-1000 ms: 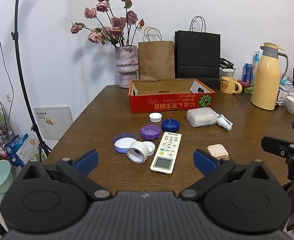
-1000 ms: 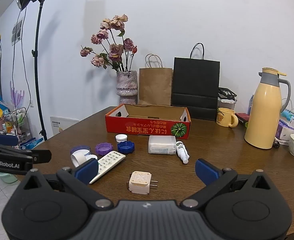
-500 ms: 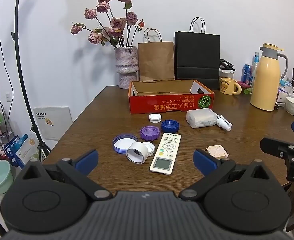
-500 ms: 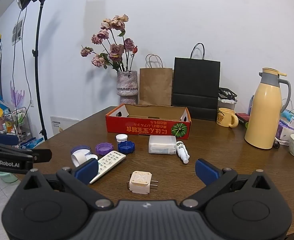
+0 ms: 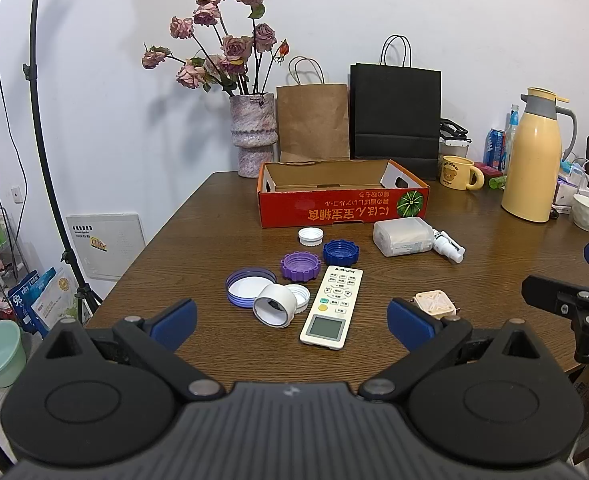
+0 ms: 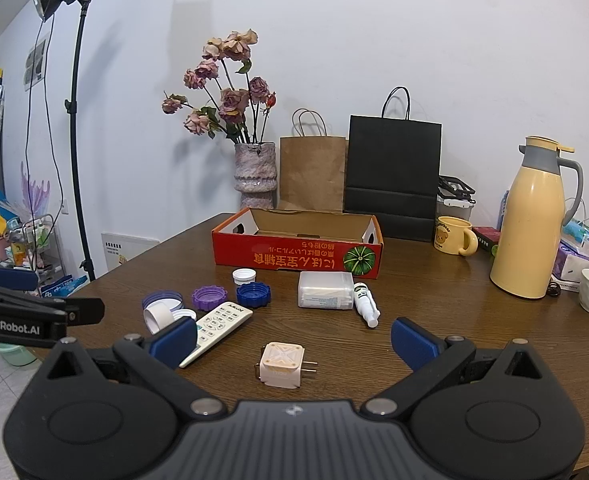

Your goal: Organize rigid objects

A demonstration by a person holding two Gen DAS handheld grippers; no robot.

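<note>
Caps, remote control point(image 5: 331, 306) and plug adapter point(image 6: 283, 365) scattered mid-worktop before an empty cardboard box point(image 5: 343, 193).
Both tongs point(image 5: 290, 316) point(image 6: 293, 339) spread, empty; best to lower squarely over one item.

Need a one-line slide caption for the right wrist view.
Open right gripper poised above a plug adapter, with remote, lids and red box beyond.

Bright, even indoor light, likely from upper left. Flowers point(image 5: 222, 56) cast soft shadows on wall point(image 5: 454, 20). Mild glare on surface point(image 5: 494, 240). Strong fisheye bending, dark corners. Foreground slightly soft; rest sharp.
</note>
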